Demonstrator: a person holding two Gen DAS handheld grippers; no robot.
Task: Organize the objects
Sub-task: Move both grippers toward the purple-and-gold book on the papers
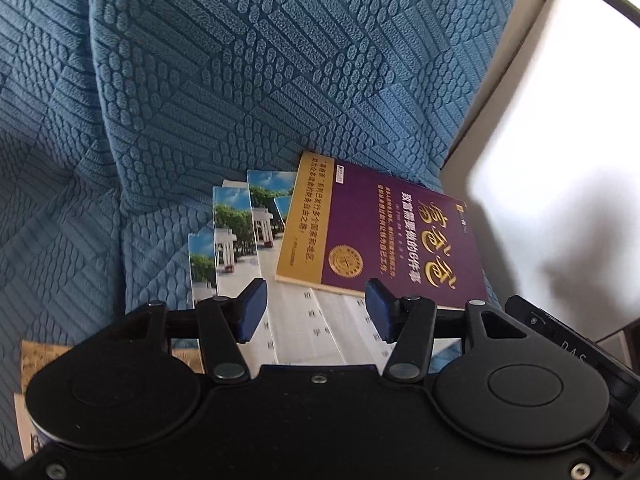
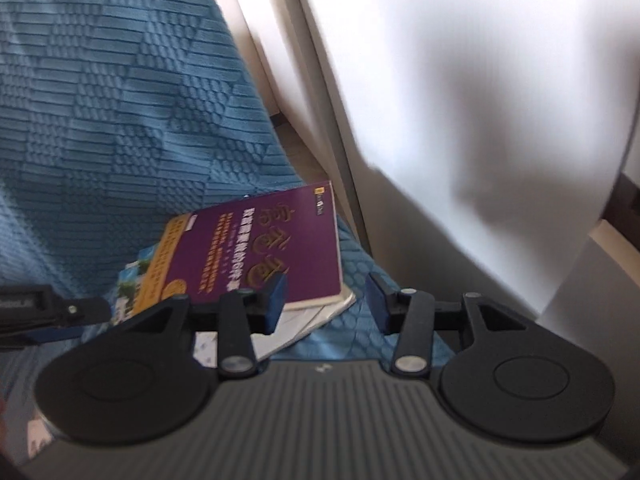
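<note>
Both my left gripper [image 1: 316, 310] and right gripper [image 2: 328, 302] hang spread apart, empty, just short of one purple book [image 1: 384, 232] lying atop three photo booklets [image 1: 236, 240].

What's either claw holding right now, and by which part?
Nothing. The left claw and the right claw are both open and empty, poised near the purple book lying on the booklets.
</note>
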